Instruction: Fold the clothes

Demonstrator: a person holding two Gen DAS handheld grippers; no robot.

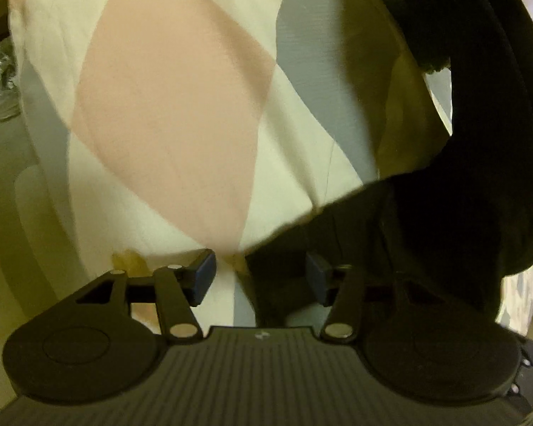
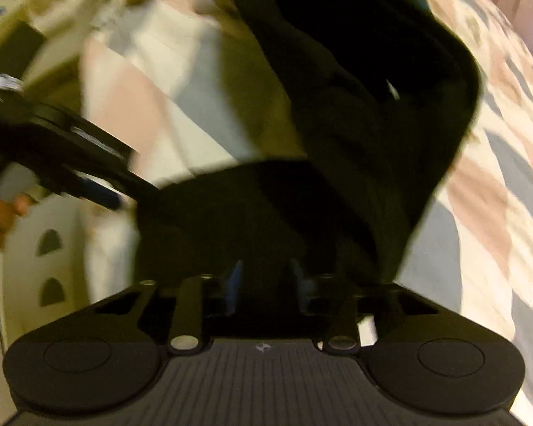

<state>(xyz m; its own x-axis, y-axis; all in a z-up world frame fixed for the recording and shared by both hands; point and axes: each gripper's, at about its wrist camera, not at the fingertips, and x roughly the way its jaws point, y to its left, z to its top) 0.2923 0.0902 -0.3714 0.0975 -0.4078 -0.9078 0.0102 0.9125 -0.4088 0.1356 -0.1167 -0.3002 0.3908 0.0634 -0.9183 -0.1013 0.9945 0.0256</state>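
Left gripper (image 1: 261,277): jaws apart; blue pads (image 1: 202,277) stand clear of each other with a gap between them; the edge of the black garment (image 1: 426,213) lies under the right-hand pad and across the gap's right part, but neither pad presses on it; no grip.

Right gripper (image 2: 264,285): blurred by motion; the two blue pads (image 2: 234,280) show with black cloth between them; the jaws are drawn in on the garment (image 2: 355,124), which rises from the pads and spreads away to the far right.

Garment: dark, bunched, draped in folds; in the left wrist view it fills the right side and hangs down from the far right corner to the near middle; in the right wrist view it covers the centre from far to near.

Bedcover (image 1: 167,106): cream with pink and grey diamond patches; it lies under the garment in both views and runs out to the right (image 2: 497,163) in the right wrist view.

At the left edge of the right wrist view, the left gripper (image 2: 99,174) points in toward the garment's near-left edge; fingers of a hand (image 2: 0,216) show behind it; contact there cannot be told through the blur.
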